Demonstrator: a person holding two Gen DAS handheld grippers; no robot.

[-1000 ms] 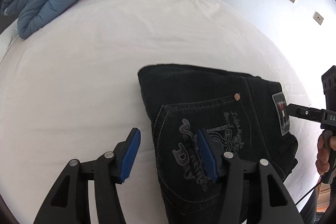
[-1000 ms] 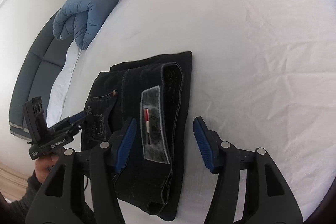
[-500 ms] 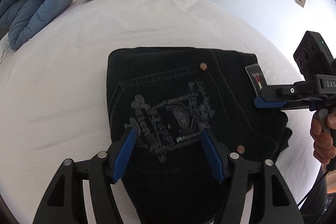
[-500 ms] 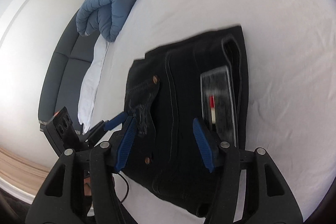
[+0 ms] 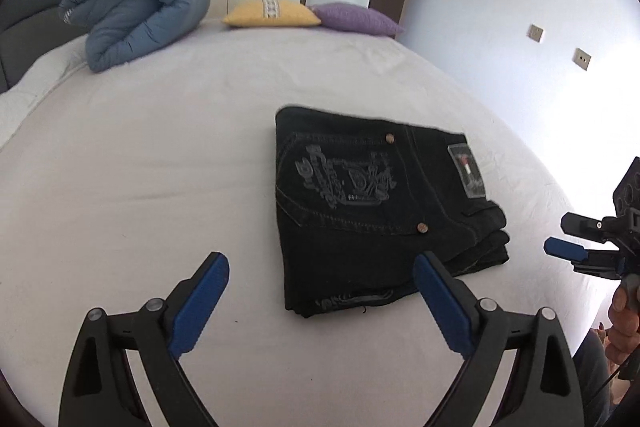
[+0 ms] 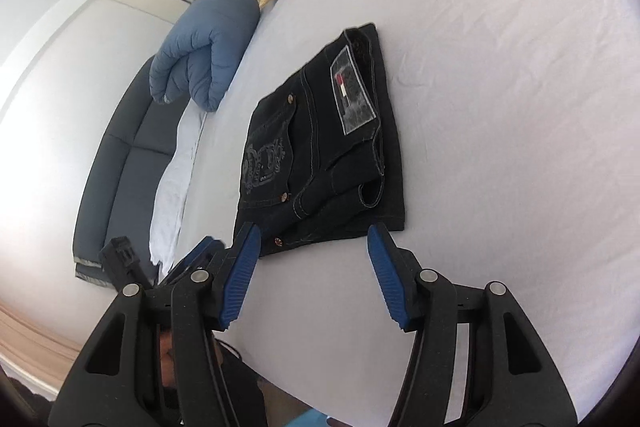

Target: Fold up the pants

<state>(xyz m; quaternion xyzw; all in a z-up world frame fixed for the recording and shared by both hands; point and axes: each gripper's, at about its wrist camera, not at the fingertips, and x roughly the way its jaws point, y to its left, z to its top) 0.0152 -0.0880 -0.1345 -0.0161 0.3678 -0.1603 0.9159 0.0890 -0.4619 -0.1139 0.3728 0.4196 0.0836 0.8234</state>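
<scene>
The black jeans [image 5: 372, 203] lie folded into a compact rectangle on the white bed sheet [image 5: 160, 155], back pocket embroidery and waist label up. They also show in the right wrist view [image 6: 320, 143]. My left gripper [image 5: 320, 291] is open and empty, held above the bed just short of the pants' near edge. My right gripper [image 6: 314, 263] is open and empty, near the pants' corner by the bed edge. It shows in the left wrist view [image 5: 576, 243] at far right, apart from the pants.
A rolled blue duvet [image 5: 136, 15] lies at the bed's far left. A yellow pillow [image 5: 272, 13] and a purple pillow [image 5: 356, 19] lie at the far end. A dark sofa [image 6: 120, 163] stands beside the bed. Wardrobes and a door stand behind.
Both grippers have pulled back and up from the folded pants. The pants now lie farther off in both views, and both grippers stay open and empty.
</scene>
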